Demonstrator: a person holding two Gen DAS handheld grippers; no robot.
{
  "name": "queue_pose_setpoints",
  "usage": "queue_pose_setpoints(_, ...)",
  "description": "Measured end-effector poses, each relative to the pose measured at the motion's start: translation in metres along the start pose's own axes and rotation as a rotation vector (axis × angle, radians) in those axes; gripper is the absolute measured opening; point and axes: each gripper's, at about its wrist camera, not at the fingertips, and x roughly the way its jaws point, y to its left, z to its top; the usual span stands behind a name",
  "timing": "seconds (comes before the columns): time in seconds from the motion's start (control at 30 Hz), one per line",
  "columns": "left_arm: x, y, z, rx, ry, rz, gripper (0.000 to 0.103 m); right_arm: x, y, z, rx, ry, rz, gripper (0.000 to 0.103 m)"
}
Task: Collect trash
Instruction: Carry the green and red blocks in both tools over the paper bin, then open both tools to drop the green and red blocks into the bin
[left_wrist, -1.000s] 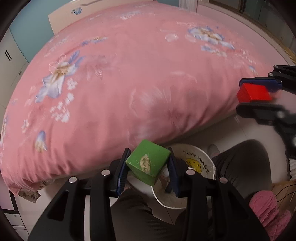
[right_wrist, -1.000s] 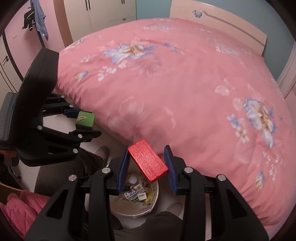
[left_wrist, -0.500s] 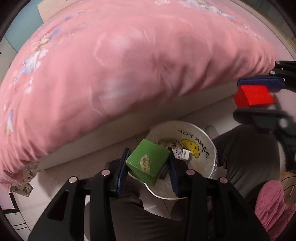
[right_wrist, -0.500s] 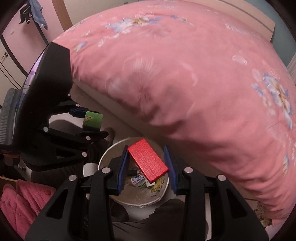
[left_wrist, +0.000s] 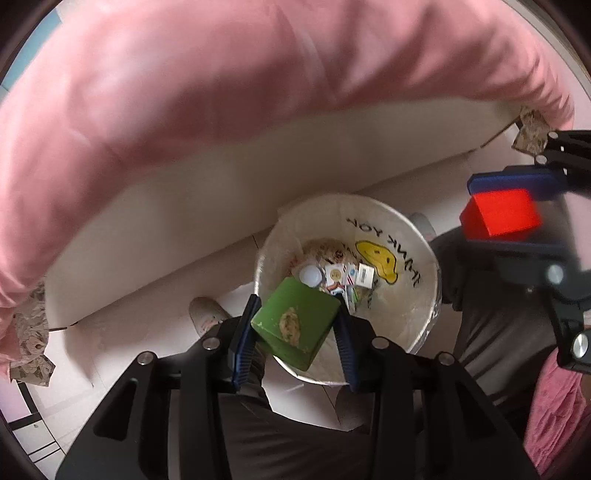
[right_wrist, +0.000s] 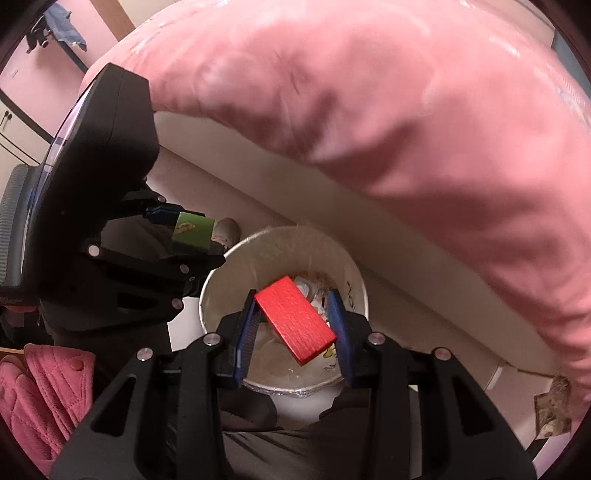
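Observation:
My left gripper (left_wrist: 295, 332) is shut on a green block (left_wrist: 295, 323) with a worn patch, held above the near rim of a white trash bin (left_wrist: 402, 325) with a yellow smiley face. My right gripper (right_wrist: 293, 326) is shut on a red block (right_wrist: 295, 317), held over the same bin (right_wrist: 229, 266). The right gripper also shows in the left wrist view (left_wrist: 517, 214), right of the bin, with the red block (left_wrist: 500, 214). The left gripper and green block (right_wrist: 194, 229) show in the right wrist view, left of the bin. Several scraps of packaging (left_wrist: 340, 275) lie in the bin.
The bed with a pink quilt (left_wrist: 258, 92) and pale side panel (left_wrist: 184, 229) stands just beyond the bin. The person's dark trouser legs (left_wrist: 295, 435) and shoes (left_wrist: 207, 314) flank the bin. A pink quilted garment (right_wrist: 44, 398) is at lower left.
Both grippers have tilted down from the bed toward the floor and moved over the bin, each still holding its block. The bin now fills the middle of both views.

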Motion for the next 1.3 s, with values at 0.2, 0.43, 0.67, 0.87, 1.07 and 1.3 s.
queue_pose_setpoints(0.2,0.025,-0.006,-0.006,0.007,0.053,-0.012,0.041,0.025,-0.006,-0.011,0.023,0.060,0.029,0.039)
queue_pose_setpoints(0.43,0.057,-0.010,-0.011,0.003,0.116,-0.029,0.041,0.066,-0.007,-0.026,0.033,0.154,0.054,0.039)
queue_pose_setpoints(0.67,0.087,-0.012,-0.016,-0.021,0.174,-0.048,0.041,0.098,-0.008,-0.035,0.047,0.233,0.066,0.039)
queue_pose_setpoints(0.87,0.115,-0.010,-0.015,-0.053,0.223,-0.077,0.041,0.122,-0.007,-0.039,0.050,0.295,0.082,0.039)
queue_pose_setpoints(1.07,0.138,-0.005,-0.015,-0.113,0.281,-0.114,0.041,0.148,-0.002,-0.043,0.062,0.368,0.092,0.039)
queue_pose_setpoints(1.3,0.163,0.004,-0.015,-0.197,0.343,-0.154,0.041,0.176,-0.011,-0.042,0.128,0.425,0.125,0.039)
